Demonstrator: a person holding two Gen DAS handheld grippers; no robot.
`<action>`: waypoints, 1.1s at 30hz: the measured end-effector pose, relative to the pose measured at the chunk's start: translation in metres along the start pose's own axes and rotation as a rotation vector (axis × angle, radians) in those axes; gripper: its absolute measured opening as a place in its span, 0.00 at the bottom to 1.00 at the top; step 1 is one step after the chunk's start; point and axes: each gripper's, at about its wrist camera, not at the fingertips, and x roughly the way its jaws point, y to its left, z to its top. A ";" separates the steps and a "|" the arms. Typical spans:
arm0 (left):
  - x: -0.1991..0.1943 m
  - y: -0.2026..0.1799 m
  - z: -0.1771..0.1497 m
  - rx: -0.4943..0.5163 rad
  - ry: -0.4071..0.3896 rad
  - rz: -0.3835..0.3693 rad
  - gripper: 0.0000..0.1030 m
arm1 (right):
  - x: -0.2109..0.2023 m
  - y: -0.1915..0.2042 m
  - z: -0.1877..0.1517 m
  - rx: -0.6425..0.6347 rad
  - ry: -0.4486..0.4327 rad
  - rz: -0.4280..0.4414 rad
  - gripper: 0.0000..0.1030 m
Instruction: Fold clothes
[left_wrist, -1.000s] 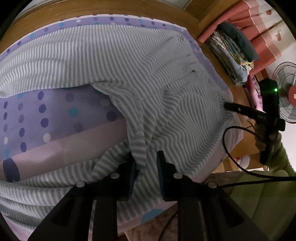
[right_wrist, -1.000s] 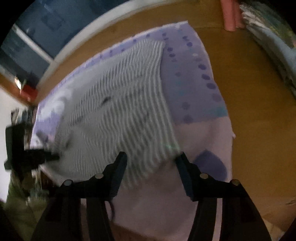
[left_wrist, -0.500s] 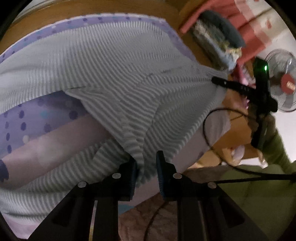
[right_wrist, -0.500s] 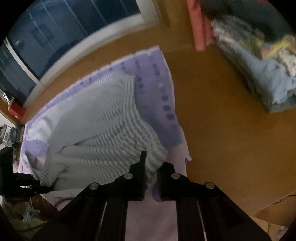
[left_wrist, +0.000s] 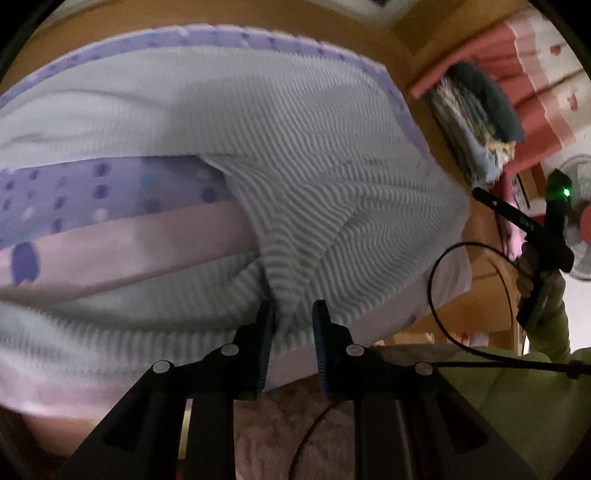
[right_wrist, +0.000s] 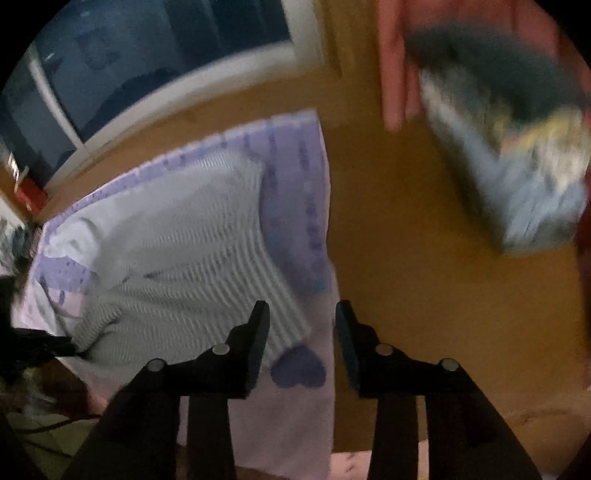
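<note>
Garment: the striped grey-and-white garment (left_wrist: 332, 184) lies spread on a purple-and-pink dotted sheet (left_wrist: 110, 192) that covers a wooden table (right_wrist: 424, 258). One portion is already doubled over, and a fold ridge runs down toward you.

Left tongs: your left gripper (left_wrist: 293, 314) stands narrowly parted, with a bunched pleat of the garment pinched between its blue pads. Treat this as a live grip.

Right tongs: your right gripper (right_wrist: 301, 325) is opening. Nothing is between the jaws; the garment's corner lies just beside the left finger, over a dark purple heart print (right_wrist: 297, 367) on the sheet.

Risk, uneven pull: with only one side held, lifting the left gripper is likely to drag the garment askew and spoil the fold line.

Risk, sheet capture: the sheet lies directly under the garment's edge. A low re-grasp with the right gripper may catch both layers.

Risk, cable: a black cable (left_wrist: 436, 280) loops near the garment's right edge. It could snag cloth during a sweep.

Risk, blur: the right view is smeared, so you cannot judge the corner's exact position from it.

Containers: none visible. A stack of folded clothes (right_wrist: 517, 177) sits well apart on the table, beside a pink curtain (left_wrist: 535, 92).
</note>
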 end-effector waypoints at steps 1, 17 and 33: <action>-0.007 0.002 -0.003 -0.007 -0.016 0.014 0.24 | -0.003 0.010 0.004 -0.033 -0.026 0.006 0.36; -0.055 0.067 -0.043 -0.157 -0.187 0.110 0.30 | 0.073 0.206 -0.007 -0.207 0.099 0.378 0.37; -0.125 0.222 -0.087 -0.092 -0.180 0.165 0.30 | 0.080 0.393 -0.038 -0.131 0.089 0.277 0.42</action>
